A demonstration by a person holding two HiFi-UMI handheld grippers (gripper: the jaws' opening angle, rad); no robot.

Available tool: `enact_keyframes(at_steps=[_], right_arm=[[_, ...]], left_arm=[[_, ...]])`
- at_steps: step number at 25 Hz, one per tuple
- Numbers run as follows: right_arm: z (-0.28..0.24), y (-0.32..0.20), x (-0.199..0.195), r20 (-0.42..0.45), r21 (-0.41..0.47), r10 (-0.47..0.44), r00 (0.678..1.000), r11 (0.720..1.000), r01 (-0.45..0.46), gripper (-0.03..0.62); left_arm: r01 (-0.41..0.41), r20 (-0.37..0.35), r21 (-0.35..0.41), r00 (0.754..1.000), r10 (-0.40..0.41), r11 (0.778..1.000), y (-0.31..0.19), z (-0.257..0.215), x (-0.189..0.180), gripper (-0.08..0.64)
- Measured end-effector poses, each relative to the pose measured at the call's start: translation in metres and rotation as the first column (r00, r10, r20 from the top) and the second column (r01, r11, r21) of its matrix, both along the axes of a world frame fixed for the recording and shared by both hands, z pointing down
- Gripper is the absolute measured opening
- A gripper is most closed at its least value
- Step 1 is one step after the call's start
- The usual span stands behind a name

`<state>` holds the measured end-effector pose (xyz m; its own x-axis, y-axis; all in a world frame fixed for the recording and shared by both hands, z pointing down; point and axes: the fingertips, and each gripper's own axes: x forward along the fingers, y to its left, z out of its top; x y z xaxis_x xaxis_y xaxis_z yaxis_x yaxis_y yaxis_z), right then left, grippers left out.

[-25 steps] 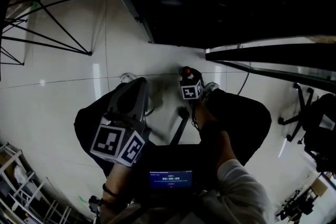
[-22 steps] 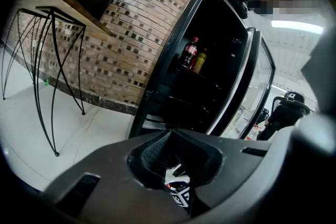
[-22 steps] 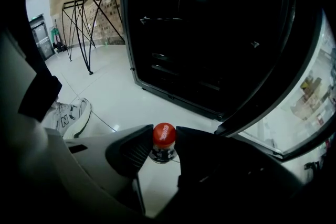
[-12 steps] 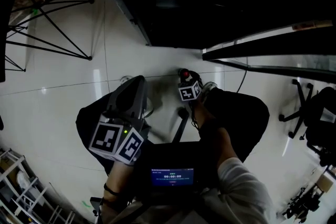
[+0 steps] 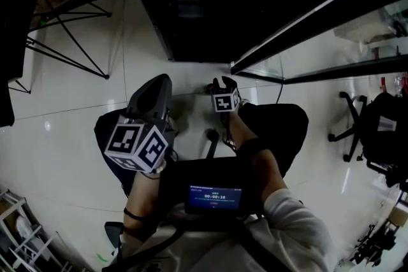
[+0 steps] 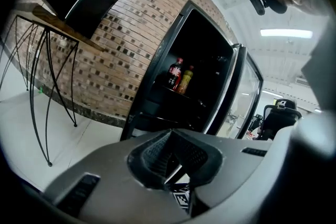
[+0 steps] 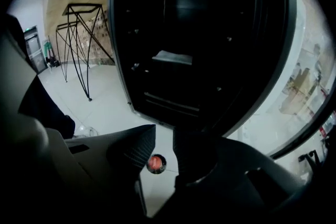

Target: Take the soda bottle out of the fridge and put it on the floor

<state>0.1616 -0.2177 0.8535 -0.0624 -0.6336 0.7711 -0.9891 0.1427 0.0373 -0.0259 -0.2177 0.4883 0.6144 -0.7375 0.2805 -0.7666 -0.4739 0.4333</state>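
Nearest, at 6 o'clock under my head, a flat dark screen (image 5: 215, 196) glows blue. At 11 o'clock my left gripper (image 6: 170, 144), smooth grey plastic with ribbed black pads, has its jaws pressed together on nothing. At 12 o'clock my right gripper (image 7: 164, 139) points down at the glossy white tiled floor (image 5: 76, 111). Its jaws are closing, with the pads apart.

Through their gap I see the soda bottle (image 7: 155, 163) end-on from above. It shows as a round red cap ringed by a dark shoulder, against the tile just before the fridge (image 7: 194, 34), and neither pad presses on it.

The fridge is a black box with its glass door (image 5: 306, 16) swung open toward 2 o'clock. 2 bottles (image 6: 180, 76) stand on a shelf inside. At 10 o'clock a thin black wire-legged table (image 5: 64, 41) stands by a rough brick wall (image 6: 121, 44).
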Motion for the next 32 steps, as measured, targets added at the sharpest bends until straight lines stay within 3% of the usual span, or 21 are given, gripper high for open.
enact_keyframes(at_steps=[2,9,14,19,25,32], right_arm=[[-0.034,-0.010,0.004,0.014,0.052,0.009,1.000,0.999,-0.010,0.014],[-0.168,-0.037,0.011,0.002,0.235,-0.080,0.997,0.969,0.077,0.014],[-0.275,-0.029,0.009,-0.015,0.374,-0.154,0.988,0.915,0.148,0.014],[-0.359,-0.006,0.011,0.027,0.486,-0.171,0.985,0.863,0.136,0.015],[-0.408,0.024,0.009,0.154,0.537,-0.155,0.976,0.842,0.049,0.015],[-0.425,0.065,0.022,0.290,0.558,-0.148,0.946,0.829,-0.042,0.015]], left_arm=[[-0.012,-0.014,0.025,1.000,0.012,1.000,0.009,-0.016,0.006,0.002],[-0.060,-0.035,0.133,0.997,0.065,0.989,0.036,-0.074,0.022,0.002],[-0.072,-0.028,0.172,0.997,0.078,0.982,0.057,-0.095,0.024,0.002],[-0.058,0.015,0.209,0.998,0.056,0.976,0.069,-0.105,0.015,0.002],[-0.068,0.060,0.220,0.997,0.056,0.973,0.075,-0.106,0.012,0.002],[-0.084,0.080,0.208,0.994,0.068,0.974,0.084,-0.099,0.019,0.002]])
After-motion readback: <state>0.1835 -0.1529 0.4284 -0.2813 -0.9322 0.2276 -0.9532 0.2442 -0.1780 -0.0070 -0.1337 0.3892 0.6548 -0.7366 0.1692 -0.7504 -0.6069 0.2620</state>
